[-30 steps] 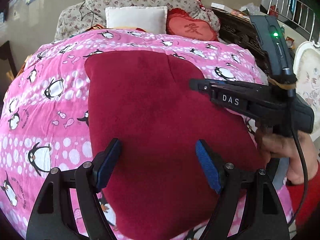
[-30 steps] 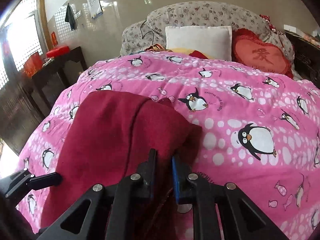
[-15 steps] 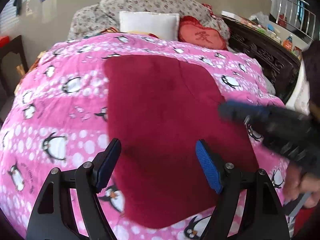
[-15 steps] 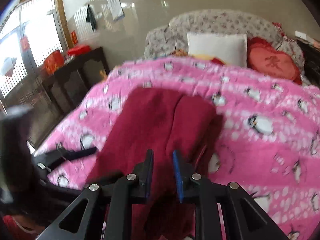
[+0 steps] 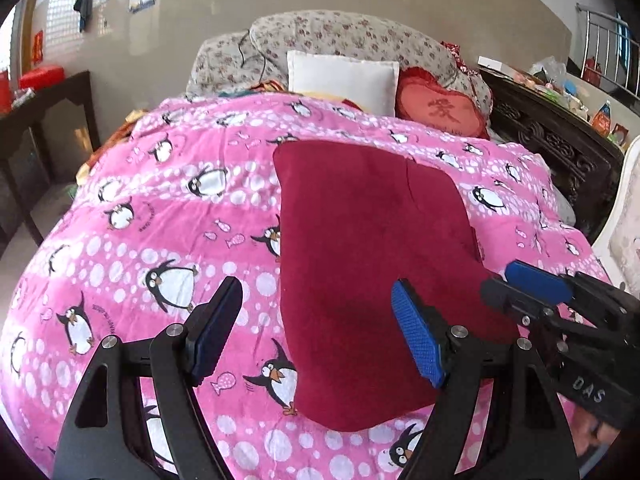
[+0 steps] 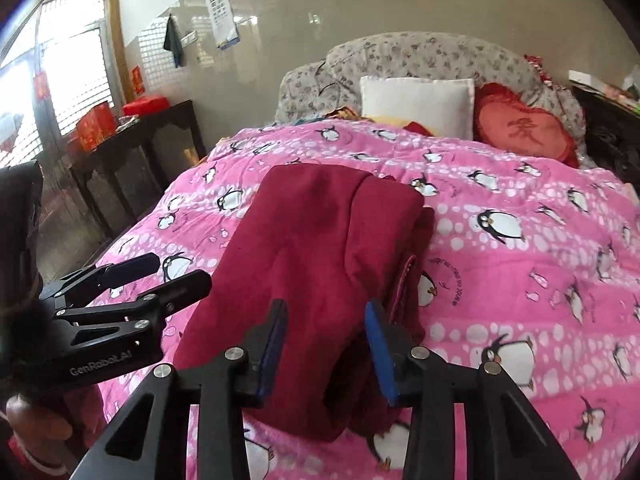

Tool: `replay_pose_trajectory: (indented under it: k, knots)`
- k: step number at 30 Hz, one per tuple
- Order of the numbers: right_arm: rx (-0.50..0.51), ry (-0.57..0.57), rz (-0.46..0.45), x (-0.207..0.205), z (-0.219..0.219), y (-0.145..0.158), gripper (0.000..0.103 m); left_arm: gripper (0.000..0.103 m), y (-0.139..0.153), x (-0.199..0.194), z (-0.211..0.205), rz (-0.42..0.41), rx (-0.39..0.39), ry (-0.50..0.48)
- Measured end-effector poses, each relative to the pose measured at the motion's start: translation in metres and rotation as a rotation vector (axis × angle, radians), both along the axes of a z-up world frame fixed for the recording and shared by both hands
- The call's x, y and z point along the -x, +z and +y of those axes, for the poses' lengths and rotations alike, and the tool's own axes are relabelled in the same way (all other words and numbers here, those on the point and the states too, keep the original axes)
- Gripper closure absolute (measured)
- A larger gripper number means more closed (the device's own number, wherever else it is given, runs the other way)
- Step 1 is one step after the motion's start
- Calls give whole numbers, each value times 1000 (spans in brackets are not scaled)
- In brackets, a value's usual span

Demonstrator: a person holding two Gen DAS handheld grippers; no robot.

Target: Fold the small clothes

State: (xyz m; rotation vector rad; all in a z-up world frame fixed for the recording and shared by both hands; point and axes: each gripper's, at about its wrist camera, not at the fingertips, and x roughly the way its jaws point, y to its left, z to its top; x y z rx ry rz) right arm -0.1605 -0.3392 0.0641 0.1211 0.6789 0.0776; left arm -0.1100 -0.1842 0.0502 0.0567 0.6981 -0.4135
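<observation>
A dark red garment lies folded and flat on the pink penguin quilt; in the right wrist view its layered edges show on its right side. My left gripper is open and empty above the garment's near left edge. My right gripper is open and empty over the garment's near end, and also shows at the right of the left wrist view. The left gripper shows at the left of the right wrist view.
A white pillow, a red heart cushion and a floral bundle sit at the bed's head. A dark wooden table with red boxes stands left of the bed, dark carved furniture on the right.
My right gripper has opened and let go of the red garment, then pulled back toward the near end. My left gripper has drawn back and to the left, still open.
</observation>
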Motion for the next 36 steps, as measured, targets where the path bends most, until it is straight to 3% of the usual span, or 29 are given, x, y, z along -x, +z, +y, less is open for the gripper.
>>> replay_pose_trajectory:
  k: [16,36]
  knots:
    - [49,-132,-18,19,2,12,57,26,9,14,-4,-70,-1,31]
    - [14,-103,-16,2,10,9,57,26,11,10,-4,-96,-11,55]
